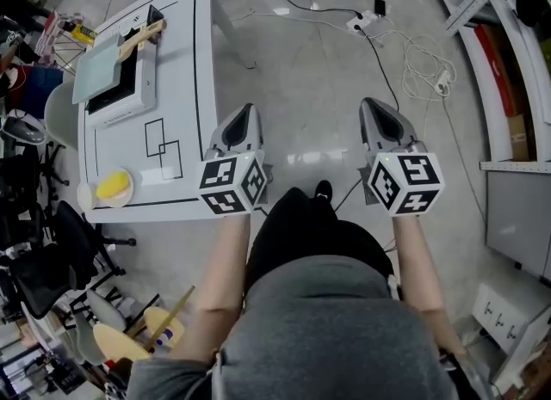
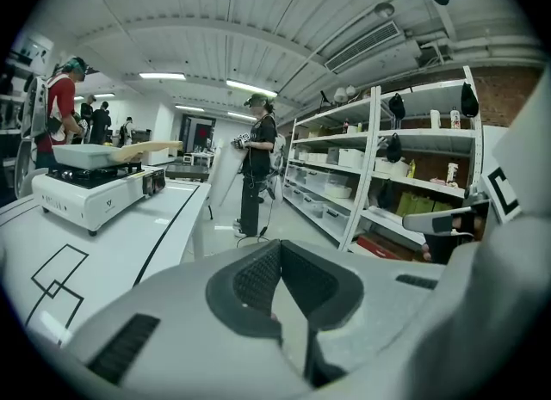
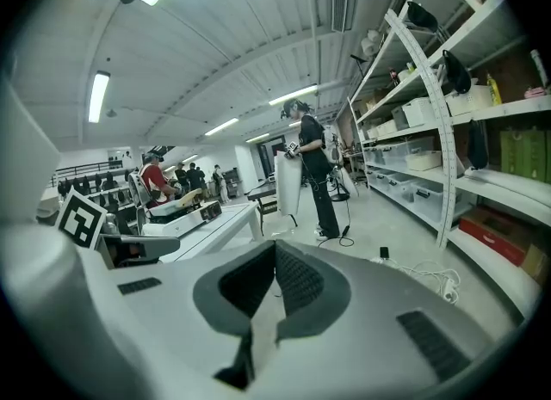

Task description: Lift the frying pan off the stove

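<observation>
Since both grippers are held well apart from the stove, neither has anything to hold. The left gripper and the right gripper have their jaws pressed fully together, empty, above the bare floor in the middle of the head view. The frying pan sits on the stove in the upper left of the frame, with its wooden handle pointing to the upper right; this is probably the part to grasp. The table edge runs just left of the left gripper. Floor beside it is open, cables lie at the upper right, and chairs crowd the lower left.
</observation>
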{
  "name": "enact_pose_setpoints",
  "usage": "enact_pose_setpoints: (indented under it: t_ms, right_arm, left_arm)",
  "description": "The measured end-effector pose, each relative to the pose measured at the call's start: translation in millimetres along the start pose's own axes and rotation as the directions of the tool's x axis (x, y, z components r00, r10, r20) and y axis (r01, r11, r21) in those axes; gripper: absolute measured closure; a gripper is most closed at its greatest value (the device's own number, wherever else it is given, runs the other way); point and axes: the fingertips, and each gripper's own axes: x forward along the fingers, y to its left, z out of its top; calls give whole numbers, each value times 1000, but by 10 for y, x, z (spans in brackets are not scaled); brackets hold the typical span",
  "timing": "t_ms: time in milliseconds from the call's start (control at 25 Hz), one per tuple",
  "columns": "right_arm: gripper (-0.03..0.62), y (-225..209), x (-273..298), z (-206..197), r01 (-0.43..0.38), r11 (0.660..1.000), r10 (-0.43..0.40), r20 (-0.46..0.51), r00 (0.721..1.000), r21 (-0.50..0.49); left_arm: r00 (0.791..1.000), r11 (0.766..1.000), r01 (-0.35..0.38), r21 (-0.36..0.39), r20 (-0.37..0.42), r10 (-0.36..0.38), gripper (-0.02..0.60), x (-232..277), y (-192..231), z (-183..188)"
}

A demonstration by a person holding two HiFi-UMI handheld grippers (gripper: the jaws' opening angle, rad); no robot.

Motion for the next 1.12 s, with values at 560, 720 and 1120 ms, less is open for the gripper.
enact_pose_setpoints:
  t_ms: [560,720,1120]
  right_arm:
    - [554,-162,246,78,-16,1000,16,-12,1000,15]
    - [521,-217,445,104,-12,1000,12,-30,999,16]
    - [480,-370,1223,323,-8,1000,9,-62,998,17]
  left_arm:
    - [1000,999,2,36,-11,-2,572,241,-20,115]
    - [1000,1000,4,25,-19,-3,531,431,55,145]
    - [1000,1000,16,-19,-26,-17,452,1184,446,370]
